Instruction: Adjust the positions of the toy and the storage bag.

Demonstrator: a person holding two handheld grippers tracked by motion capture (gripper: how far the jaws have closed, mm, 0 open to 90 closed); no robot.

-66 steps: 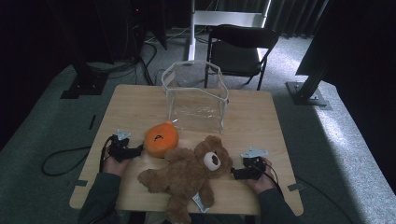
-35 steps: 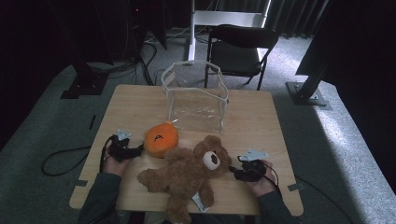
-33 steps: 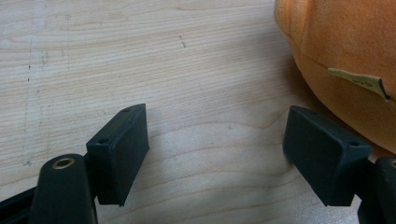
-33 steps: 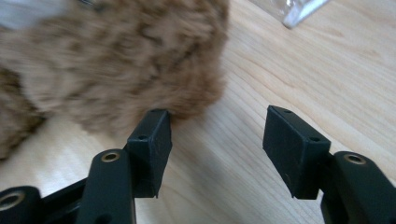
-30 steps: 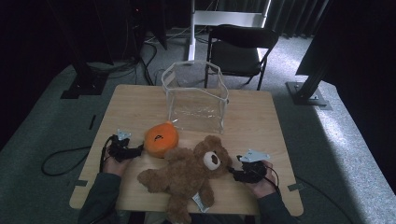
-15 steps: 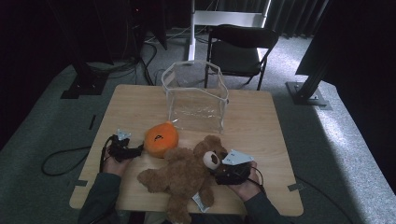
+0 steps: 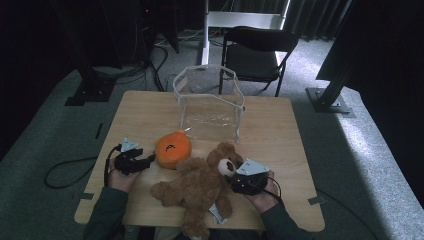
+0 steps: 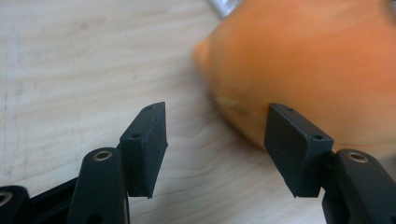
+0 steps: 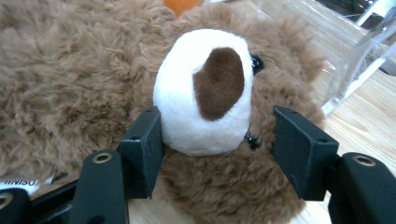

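My right claw [image 9: 217, 154] stands part open around the teddy bear's [image 7: 200, 187] white muzzle; its left jaw touches the muzzle, the right jaw stands clear of the fur, and the jaws have just been closing. My left claw [image 8: 217, 149] is also part open, jaws just closing, with bare wood between them and the orange plush ball [image 8: 308, 65] against the right jaw. The bear lies on its back on the bench [image 7: 280, 125], just beside the ball. Behind both stands a clear plastic bag [image 7: 210, 107], upright and open.
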